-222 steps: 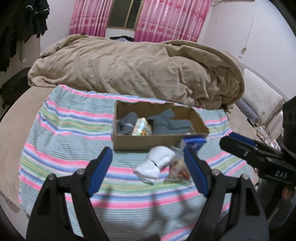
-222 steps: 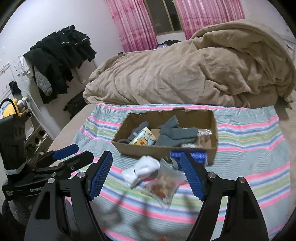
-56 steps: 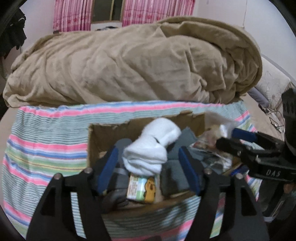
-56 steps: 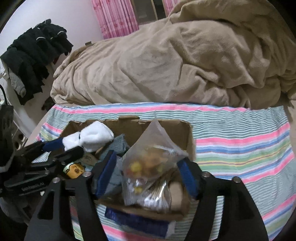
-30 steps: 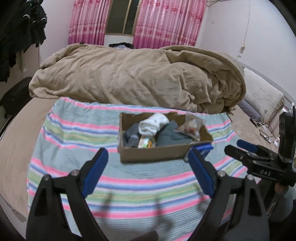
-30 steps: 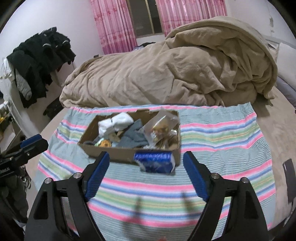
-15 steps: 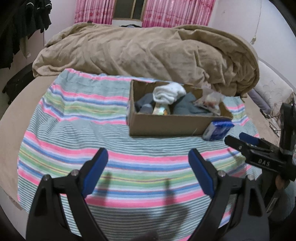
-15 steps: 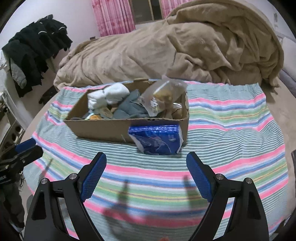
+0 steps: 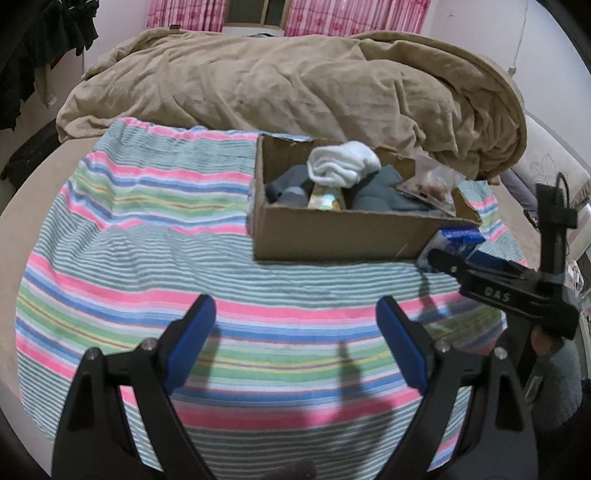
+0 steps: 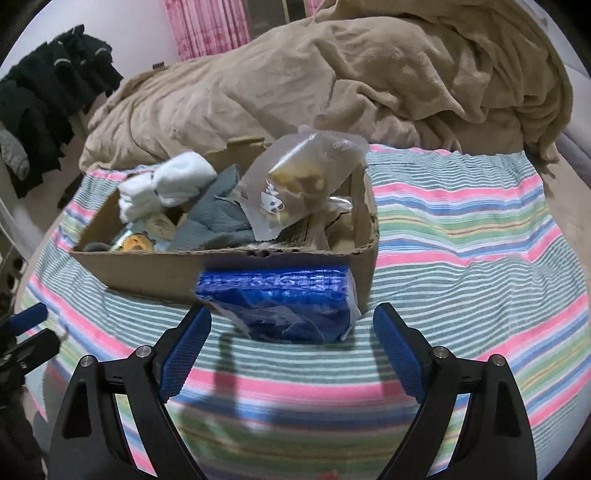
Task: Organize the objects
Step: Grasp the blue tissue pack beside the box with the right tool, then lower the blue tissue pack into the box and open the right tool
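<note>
Your right gripper [image 10: 291, 330] has its blue-padded fingers [image 10: 186, 349] spread wide and holds nothing; the crinkled blue plastic packet [image 10: 280, 302] sits between and just ahead of the tips, and whether the left pad touches its corner cannot be told. Your left gripper [image 9: 295, 343] is likewise fully open and empty, hanging above the striped pink, green and blue cloth [image 9: 155, 258] spread over the bed, well apart from any object. The blue packet lies on the cloth with its long axis running left to right across your right view, leaning against the front wall of the open brown cardboard box [image 10: 155, 273], towards its right-hand end. The box is set with its long side facing you. Inside it, a rolled white sock [image 10: 166, 184] rests on top at the left, grey knitted cloth [image 10: 214, 218] lies in the middle, and a clear plastic bag of snacks [image 10: 306, 184] stands tilted at the right, rising above the rim. A small carton with a yellow cartoon face [image 10: 135, 242] peeks out at the front left. Behind the box lies a heaped tan blanket [image 10: 332, 81]; pink curtains [image 9: 332, 16] hang at the far wall, dark clothes [image 10: 44, 96] at the left
</note>
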Available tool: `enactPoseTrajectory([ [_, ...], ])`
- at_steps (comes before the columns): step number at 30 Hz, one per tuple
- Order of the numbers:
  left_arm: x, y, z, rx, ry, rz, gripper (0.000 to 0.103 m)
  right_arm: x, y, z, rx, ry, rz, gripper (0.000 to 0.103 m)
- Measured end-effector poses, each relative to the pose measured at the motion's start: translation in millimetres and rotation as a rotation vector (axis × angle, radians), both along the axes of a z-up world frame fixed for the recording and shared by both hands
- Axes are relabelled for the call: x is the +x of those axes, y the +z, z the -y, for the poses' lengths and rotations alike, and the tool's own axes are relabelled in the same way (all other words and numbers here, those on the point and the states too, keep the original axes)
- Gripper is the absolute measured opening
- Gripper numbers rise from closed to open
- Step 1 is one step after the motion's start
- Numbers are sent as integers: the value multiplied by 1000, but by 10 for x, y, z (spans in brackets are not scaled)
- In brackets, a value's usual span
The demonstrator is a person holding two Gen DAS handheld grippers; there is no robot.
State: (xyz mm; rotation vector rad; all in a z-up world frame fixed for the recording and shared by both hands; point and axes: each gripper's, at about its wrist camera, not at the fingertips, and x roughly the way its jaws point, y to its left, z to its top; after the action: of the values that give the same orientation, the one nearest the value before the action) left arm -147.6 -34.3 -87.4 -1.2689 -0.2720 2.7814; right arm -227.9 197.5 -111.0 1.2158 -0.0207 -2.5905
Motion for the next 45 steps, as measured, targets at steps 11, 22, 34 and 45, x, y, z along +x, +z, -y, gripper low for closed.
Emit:
enactPoseTrajectory([
  [11, 84, 138, 29, 4, 5, -30, 90, 61, 60, -80, -26, 9, 1, 64],
  [22, 233, 422, 78, 10, 10, -83, 90, 375, 655, -137, -94, 35, -79, 64],
  [34, 10, 429, 291, 10, 59, -99, 90, 61, 833, 274, -104, 104, -75, 65],
  [45, -206, 350, 439, 28, 84, -95, 90, -339, 433, 674, -64, 128, 59, 70],
])
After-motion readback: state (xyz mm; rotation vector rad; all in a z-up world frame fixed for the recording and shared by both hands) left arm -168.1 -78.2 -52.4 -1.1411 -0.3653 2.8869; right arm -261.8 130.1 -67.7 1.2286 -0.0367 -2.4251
